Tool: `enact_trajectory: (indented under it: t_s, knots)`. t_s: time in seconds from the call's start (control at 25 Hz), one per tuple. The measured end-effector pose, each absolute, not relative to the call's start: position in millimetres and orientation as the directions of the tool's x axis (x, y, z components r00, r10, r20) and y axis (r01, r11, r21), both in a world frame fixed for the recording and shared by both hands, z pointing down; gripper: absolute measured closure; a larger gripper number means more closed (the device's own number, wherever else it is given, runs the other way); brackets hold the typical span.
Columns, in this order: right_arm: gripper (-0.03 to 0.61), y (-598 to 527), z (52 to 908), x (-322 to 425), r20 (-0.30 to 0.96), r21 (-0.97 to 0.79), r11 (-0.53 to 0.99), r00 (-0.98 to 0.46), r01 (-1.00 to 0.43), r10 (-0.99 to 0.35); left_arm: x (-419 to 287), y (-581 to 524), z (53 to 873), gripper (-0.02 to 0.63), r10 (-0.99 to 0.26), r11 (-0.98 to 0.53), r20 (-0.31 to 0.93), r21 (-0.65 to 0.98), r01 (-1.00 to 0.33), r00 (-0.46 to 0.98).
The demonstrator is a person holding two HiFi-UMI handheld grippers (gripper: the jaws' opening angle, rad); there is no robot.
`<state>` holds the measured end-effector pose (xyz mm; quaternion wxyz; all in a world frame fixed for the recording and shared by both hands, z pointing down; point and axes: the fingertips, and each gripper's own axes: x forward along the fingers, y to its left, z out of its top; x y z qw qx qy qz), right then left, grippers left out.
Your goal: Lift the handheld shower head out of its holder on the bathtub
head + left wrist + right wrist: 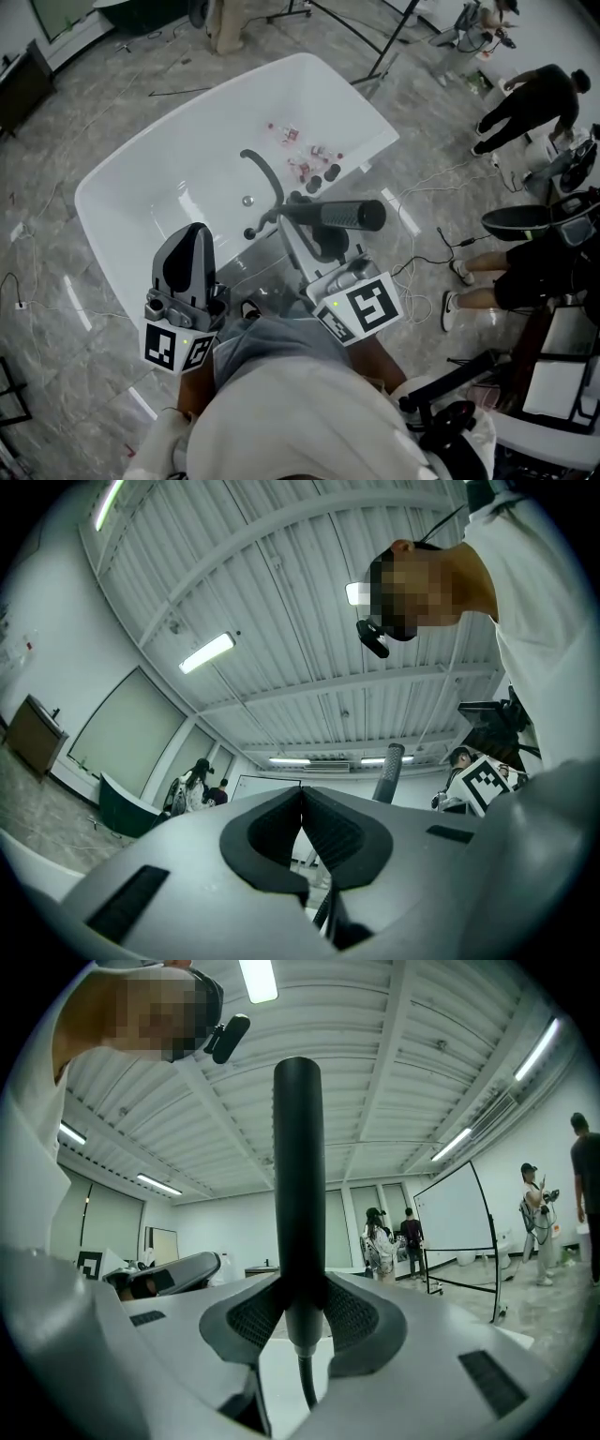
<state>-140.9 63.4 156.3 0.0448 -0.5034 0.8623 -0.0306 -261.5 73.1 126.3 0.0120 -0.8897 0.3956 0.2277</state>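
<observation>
The black handheld shower head (pixel 342 214) is up over the near end of the white bathtub (pixel 141 173), lying crosswise between the jaws of my right gripper (pixel 322 234). In the right gripper view the shower head (pixel 298 1194) stands upright with the right gripper (pixel 300 1321) shut on its handle, and its hose (pixel 302 1377) hangs below. My left gripper (pixel 194 236) is raised beside it at the left, apart from it. Its jaws (pixel 302 797) are shut with nothing between them. The shower head's handle (pixel 389 772) shows to their right.
A grey curved spout (pixel 264 173) rises at the tub's near end. Several small red and dark items (pixel 305 159) lie on the tub floor. People (pixel 530 94) stand at the right. Cables (pixel 427 202) and stand legs (pixel 380 56) cross the marble floor.
</observation>
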Motion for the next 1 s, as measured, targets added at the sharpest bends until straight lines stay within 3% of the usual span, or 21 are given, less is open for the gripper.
enact_trajectory:
  t_s: [1.0]
  knots:
    - [0.440,74.1,163.5,-194.2,-0.016,-0.115,0.500,-0.502,-0.858,-0.865,-336.9,83.4,143.2,0.595,-0.782,-0.599,-0.358,0.203,-0.774,0.511]
